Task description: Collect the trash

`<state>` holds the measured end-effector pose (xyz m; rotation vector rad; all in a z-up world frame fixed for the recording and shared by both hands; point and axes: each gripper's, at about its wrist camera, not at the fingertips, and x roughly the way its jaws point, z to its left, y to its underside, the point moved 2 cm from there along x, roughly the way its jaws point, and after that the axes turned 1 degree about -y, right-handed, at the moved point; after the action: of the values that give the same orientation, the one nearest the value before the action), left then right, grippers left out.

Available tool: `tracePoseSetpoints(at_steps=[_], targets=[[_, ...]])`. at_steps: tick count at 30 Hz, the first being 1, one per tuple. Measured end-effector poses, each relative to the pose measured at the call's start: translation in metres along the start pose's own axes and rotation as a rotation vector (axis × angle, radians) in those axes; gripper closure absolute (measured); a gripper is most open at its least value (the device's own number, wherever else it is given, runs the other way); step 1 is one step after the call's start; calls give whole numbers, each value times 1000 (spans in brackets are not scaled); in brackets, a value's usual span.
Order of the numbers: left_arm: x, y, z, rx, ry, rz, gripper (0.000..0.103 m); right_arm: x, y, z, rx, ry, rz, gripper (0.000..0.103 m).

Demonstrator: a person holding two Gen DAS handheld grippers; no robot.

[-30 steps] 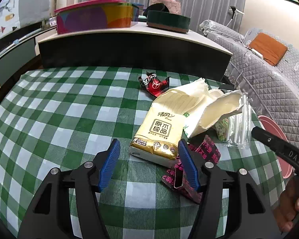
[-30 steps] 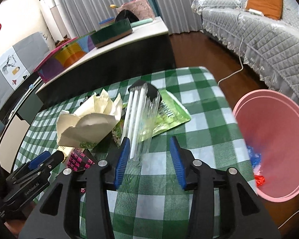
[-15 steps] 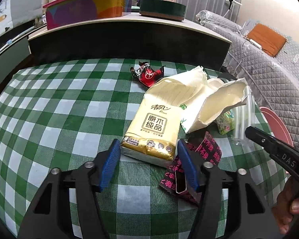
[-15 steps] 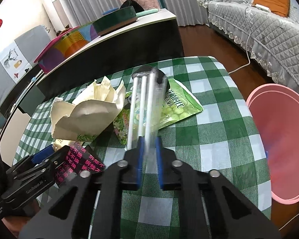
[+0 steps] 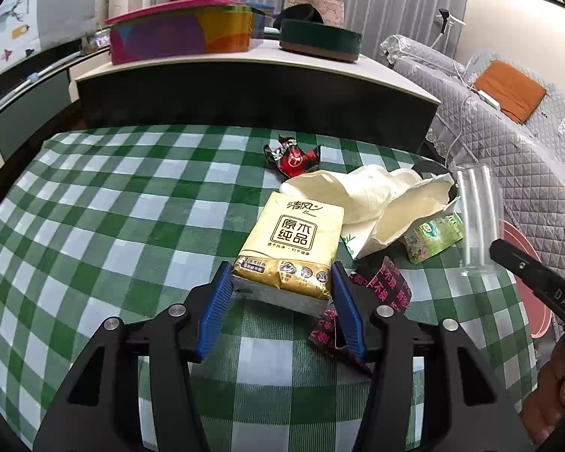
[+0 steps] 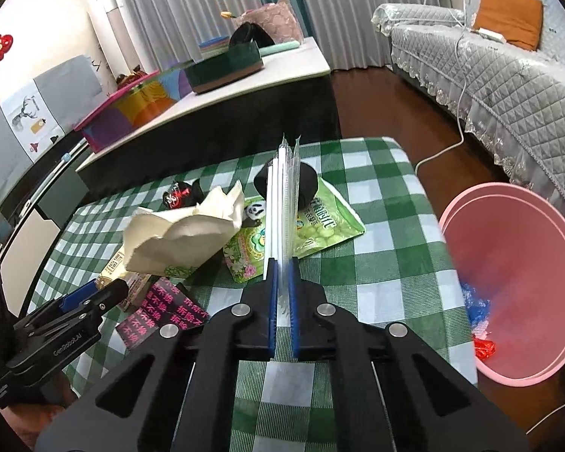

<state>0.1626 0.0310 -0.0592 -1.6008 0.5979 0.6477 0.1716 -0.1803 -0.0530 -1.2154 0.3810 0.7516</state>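
Note:
A yellow tissue pack (image 5: 293, 233) lies on the green checked table (image 5: 112, 226). Its near end sits between the blue pads of my left gripper (image 5: 280, 269), whose jaws are closing beside its sides without squeezing it. My right gripper (image 6: 282, 263) is shut on a clear plastic packet (image 6: 282, 203) of white sticks, held edge-on just above the table. That packet (image 5: 474, 218) also shows at the right of the left wrist view. More trash lies around: a cream paper bag (image 6: 184, 237), a green snack bag (image 6: 327, 222), a black-and-pink wrapper (image 5: 384, 286), and a red-and-black wrapper (image 5: 293, 158).
A pink bin (image 6: 527, 256) stands on the floor off the table's right edge, with blue and red scraps inside. A low cabinet (image 5: 244, 94) with boxes runs behind the table. A grey sofa (image 6: 489, 67) is at the right. A black lump (image 6: 306, 180) sits behind the snack bag.
My right gripper has shut on the clear packet and raised it onto its edge. My left gripper has edged forward around the tissue pack, and its jaws have narrowed a little.

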Motion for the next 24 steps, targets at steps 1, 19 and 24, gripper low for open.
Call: tracePoseSetpoints(at_steps=[1, 19, 24], targets=[[-3, 0, 0, -2, -4, -5, 51, -3, 0, 0, -1, 1, -5, 97], [-63, 4, -14, 44, -13, -138, 51, -74, -10, -8, -31, 55, -125, 97], [-77, 3, -30, 67, 2, -171, 51, -96, -14, -14, -56, 88, -166, 97]])
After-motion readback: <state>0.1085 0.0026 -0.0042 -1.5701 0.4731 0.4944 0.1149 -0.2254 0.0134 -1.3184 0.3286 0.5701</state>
